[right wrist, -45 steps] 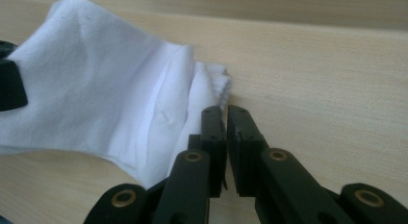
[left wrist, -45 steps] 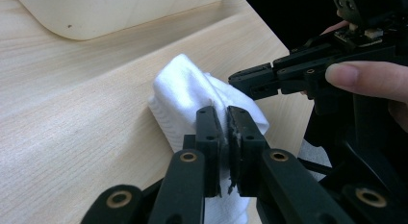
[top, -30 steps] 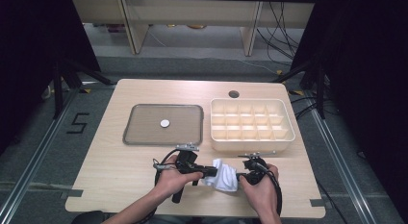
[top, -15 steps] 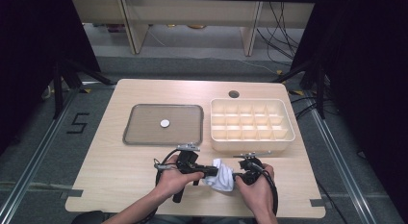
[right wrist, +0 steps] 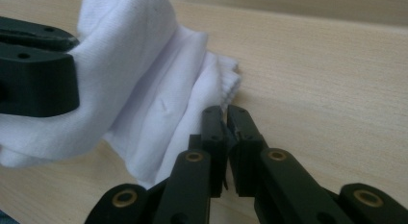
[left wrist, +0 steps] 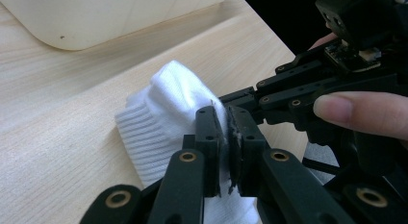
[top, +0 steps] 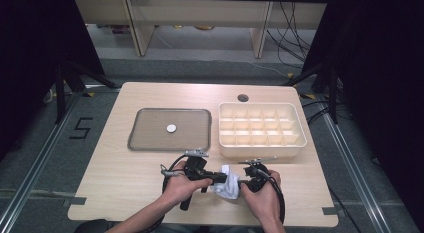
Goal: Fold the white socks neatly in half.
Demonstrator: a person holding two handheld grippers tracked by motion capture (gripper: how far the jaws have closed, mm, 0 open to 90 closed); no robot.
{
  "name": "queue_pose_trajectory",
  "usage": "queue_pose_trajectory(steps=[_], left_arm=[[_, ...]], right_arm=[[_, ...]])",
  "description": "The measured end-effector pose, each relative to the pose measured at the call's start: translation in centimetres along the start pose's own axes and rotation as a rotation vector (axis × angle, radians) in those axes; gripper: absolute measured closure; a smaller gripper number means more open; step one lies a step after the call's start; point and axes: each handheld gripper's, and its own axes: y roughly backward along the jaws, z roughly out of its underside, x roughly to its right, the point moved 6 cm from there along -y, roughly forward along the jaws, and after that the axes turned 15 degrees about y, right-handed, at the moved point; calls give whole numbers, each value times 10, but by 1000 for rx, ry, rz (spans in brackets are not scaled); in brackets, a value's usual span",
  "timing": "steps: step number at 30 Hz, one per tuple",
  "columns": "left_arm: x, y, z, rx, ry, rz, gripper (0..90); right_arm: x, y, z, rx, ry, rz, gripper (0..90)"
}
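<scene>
A white ribbed sock (top: pixel 227 184) lies bunched on the wooden table near its front edge, between my two hands. My left gripper (top: pixel 220 177) comes in from the left and is shut on the sock (left wrist: pixel 163 104), with white cloth pinched between its jaws (left wrist: pixel 225 119). My right gripper (top: pixel 243 182) comes in from the right. It is shut at the sock's (right wrist: pixel 144 65) ribbed edge, jaw tips (right wrist: pixel 226 112) pressed together against the cloth. One of the left gripper's fingers (right wrist: pixel 38 75) shows wrapped in the fabric.
A grey tray (top: pixel 134 143) with a small white disc (top: pixel 171 128) sits behind, at the left. A cream box of several compartments (top: pixel 260 152) stands just behind the right hand. A cable hole (top: pixel 243 98) is at the table's back.
My right gripper has moved a little to the left, up to the sock. The left gripper and the sock have barely shifted.
</scene>
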Motion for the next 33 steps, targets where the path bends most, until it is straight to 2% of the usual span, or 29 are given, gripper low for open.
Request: queue_pose_trajectory(steps=[1, 2, 7, 9, 11, 12, 16, 18, 19, 22, 23, 25, 26, 27, 32, 33], left_arm=[[0, 0, 0, -4, 1, 0, 833], [0, 0, 0, -3, 2, -1, 833], [-1, -1, -1, 2, 0, -9, 833], [-1, -1, -2, -1, -2, -15, 833], [0, -2, -2, 7, -2, -6, 833], [0, -2, -2, 5, -2, -8, 832], [0, -3, -2, -1, -5, -1, 833], [0, -3, -3, 4, -6, -9, 833], [0, -3, -3, 3, -8, -8, 833], [0, -3, -3, 3, -5, -12, 832], [0, -3, -3, 3, -6, -13, 833], [-1, -3, -3, 0, -5, -23, 832], [-1, -3, -3, -1, -4, -25, 832], [-1, -4, -3, 0, -2, -13, 832], [-1, -4, -2, -8, -3, -8, 831], [-1, -5, -2, -8, -2, -8, 831]], right_arm=[[-1, 0, 0, 0, 2, -3, 864], [-1, -1, 0, 10, 30, -14, 864], [-2, -1, 0, -1, 29, -13, 869], [-4, -2, -1, -1, 12, -16, 871], [-4, -1, -1, 11, 28, -21, 872], [-5, -2, -1, 2, 8, -18, 872], [-6, -2, -1, 1, 32, -18, 872], [-8, -2, -2, 4, 12, -26, 871], [-7, -3, -2, -5, 29, -18, 872], [-8, -4, -2, -1, 34, -18, 872], [-9, -4, -3, -2, 18, -16, 872], [-9, -4, -2, -4, 37, -20, 872], [-11, -5, -3, -3, 13, -23, 872], [-11, -5, -3, -4, 28, -22, 871], [-14, -5, -4, -3, 27, -26, 869], [-14, -6, -4, 0, 41, -27, 869]])
